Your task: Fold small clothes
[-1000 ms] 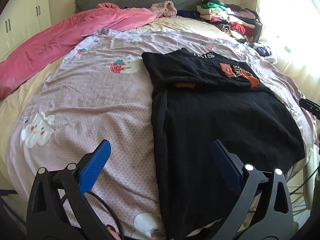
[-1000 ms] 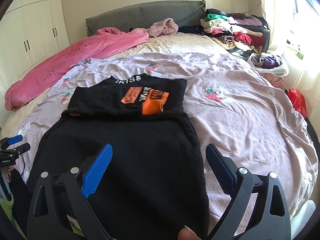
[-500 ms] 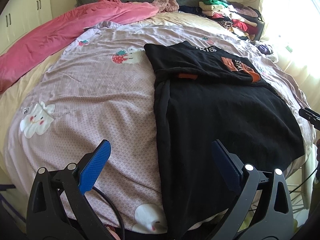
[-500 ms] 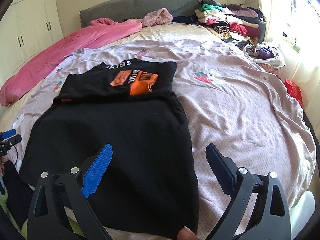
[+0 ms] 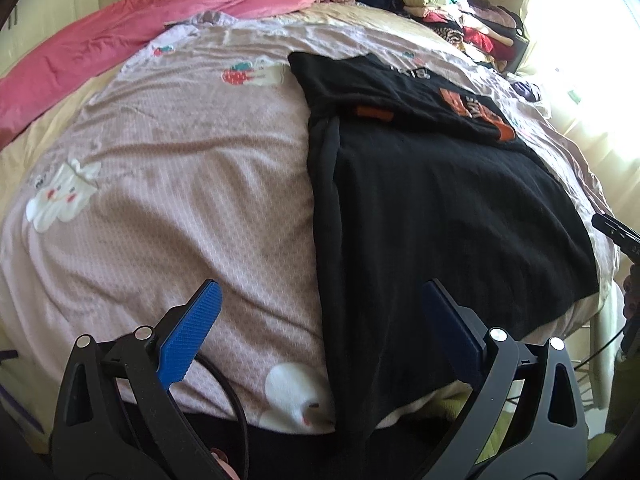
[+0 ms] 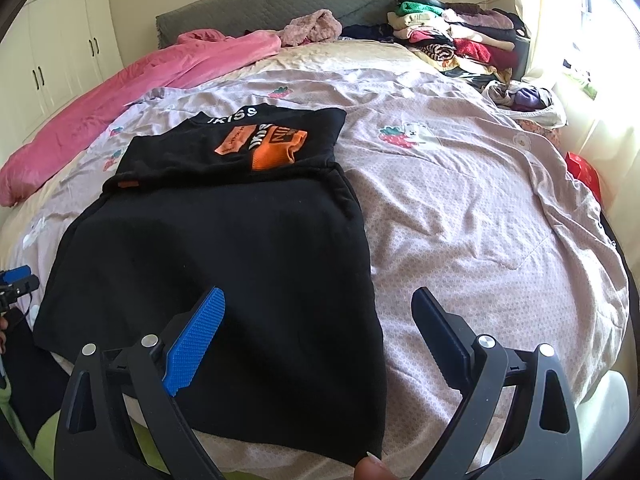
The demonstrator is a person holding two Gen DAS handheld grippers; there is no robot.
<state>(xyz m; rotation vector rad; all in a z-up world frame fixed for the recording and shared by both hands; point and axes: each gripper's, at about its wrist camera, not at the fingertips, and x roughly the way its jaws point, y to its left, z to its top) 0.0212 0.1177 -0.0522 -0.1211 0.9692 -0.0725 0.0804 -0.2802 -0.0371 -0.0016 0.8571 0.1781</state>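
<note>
A black garment [image 5: 432, 216] with orange patches and white lettering lies flat on the bed; its top part is folded down over the body. It also shows in the right wrist view [image 6: 224, 232], its hem hanging over the bed's near edge. My left gripper [image 5: 320, 320] is open and empty above the garment's left edge near the hem. My right gripper [image 6: 318, 328] is open and empty above the garment's lower right corner.
The bed has a mauve patterned quilt [image 5: 180, 184]. A pink blanket [image 6: 120, 92] lies along the far left. A pile of folded clothes [image 6: 452, 40] sits at the far right by the grey headboard [image 6: 260, 4]. A bag of clothes [image 6: 524, 100] sits by the window.
Both grippers have pulled back toward the foot of the bed and risen slightly, so the garment and the bed's near edge show lower in view. Both stay open.
</note>
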